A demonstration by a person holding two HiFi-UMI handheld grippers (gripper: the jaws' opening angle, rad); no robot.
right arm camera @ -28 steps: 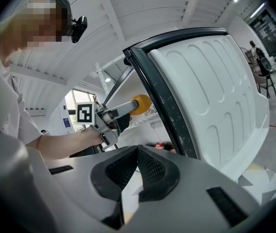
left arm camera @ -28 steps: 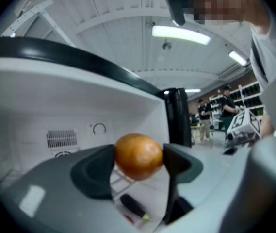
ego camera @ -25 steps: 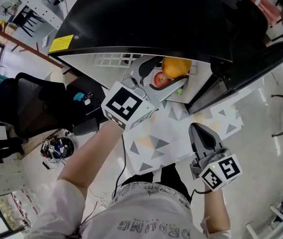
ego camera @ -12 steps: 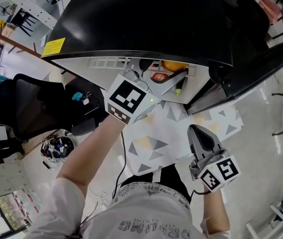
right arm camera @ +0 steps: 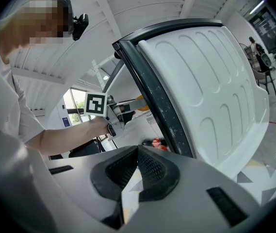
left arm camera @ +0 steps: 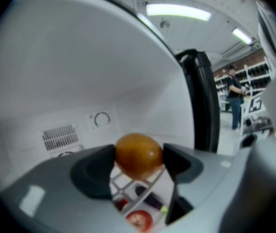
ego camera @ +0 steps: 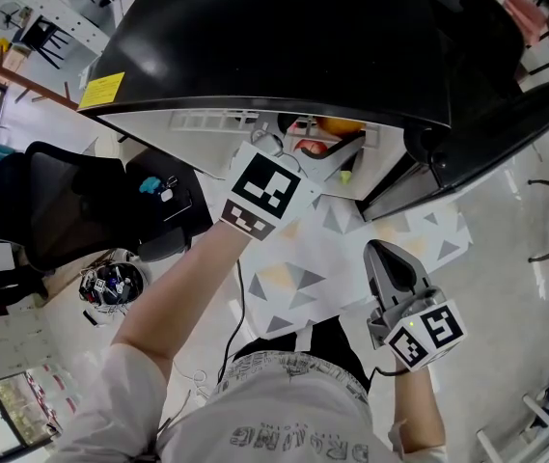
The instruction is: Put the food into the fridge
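My left gripper point(left arm camera: 138, 160) is shut on an orange point(left arm camera: 138, 154), held inside the white fridge compartment point(left arm camera: 79, 91) above a wire shelf point(left arm camera: 126, 186). Below it lie a red apple point(left arm camera: 138, 221) and a dark purple vegetable with a green tip point(left arm camera: 152, 203). From the head view, the left gripper point(ego camera: 324, 149) reaches under the fridge's black top point(ego camera: 284, 37); only a sliver of the orange point(ego camera: 337, 124) and the apple point(ego camera: 313, 147) show. My right gripper point(ego camera: 391, 258) hangs back near my body, shut and empty point(right arm camera: 137, 152), beside the open fridge door point(right arm camera: 210, 91).
A black office chair point(ego camera: 57, 201) and a pot of pens point(ego camera: 110, 285) stand at the left. A mat with grey triangles point(ego camera: 322, 268) lies on the floor before the fridge. The open door's dark edge point(ego camera: 486, 133) stands to the right. A person point(left arm camera: 234, 101) stands far off.
My left gripper has pushed the orange further into the fridge, so the fridge's top edge now hides most of it. The right gripper has stayed still.
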